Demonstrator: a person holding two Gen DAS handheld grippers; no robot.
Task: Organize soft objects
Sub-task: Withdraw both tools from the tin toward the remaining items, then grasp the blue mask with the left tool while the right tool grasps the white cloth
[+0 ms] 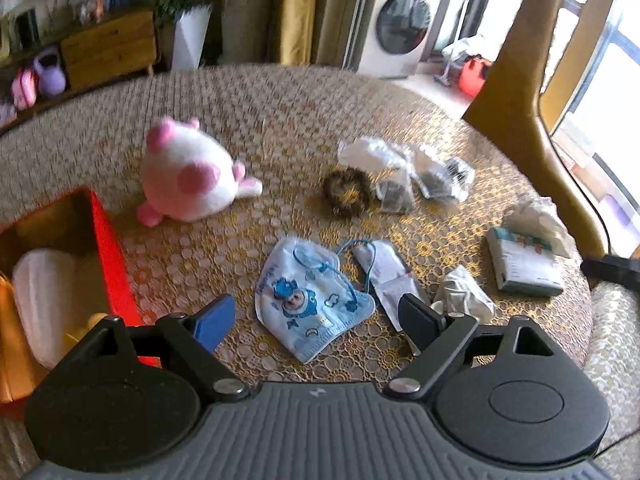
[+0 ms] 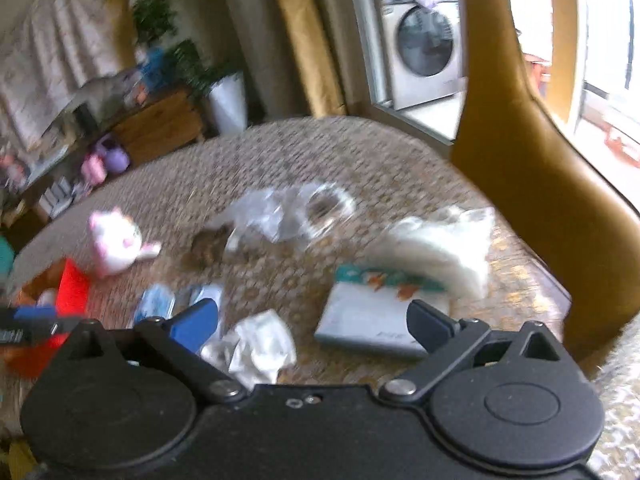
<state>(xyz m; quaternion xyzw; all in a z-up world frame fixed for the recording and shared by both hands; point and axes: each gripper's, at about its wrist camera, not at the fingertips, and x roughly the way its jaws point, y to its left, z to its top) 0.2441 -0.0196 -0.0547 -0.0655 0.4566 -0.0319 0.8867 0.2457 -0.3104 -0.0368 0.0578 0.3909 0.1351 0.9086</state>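
A blue cartoon face mask (image 1: 310,296) lies flat on the table, right in front of my left gripper (image 1: 318,320), which is open and holds nothing. A pink and white plush toy (image 1: 188,172) sits further back on the left, and a brown scrunchie (image 1: 346,192) lies at mid table. My right gripper (image 2: 312,322) is open over a crumpled white tissue (image 2: 260,346) and the near corner of a tissue pack (image 2: 372,312). In that blurred view the plush toy (image 2: 116,240) and the mask (image 2: 154,306) appear on the left.
A red box (image 1: 108,256) at the left edge holds a white soft item (image 1: 44,296). Clear plastic bags (image 1: 412,172), a white wrapper (image 1: 386,272), a crumpled tissue (image 1: 464,294) and the tissue pack (image 1: 524,260) lie on the patterned tablecloth (image 1: 280,120). A tan chair back (image 1: 516,92) stands at the right.
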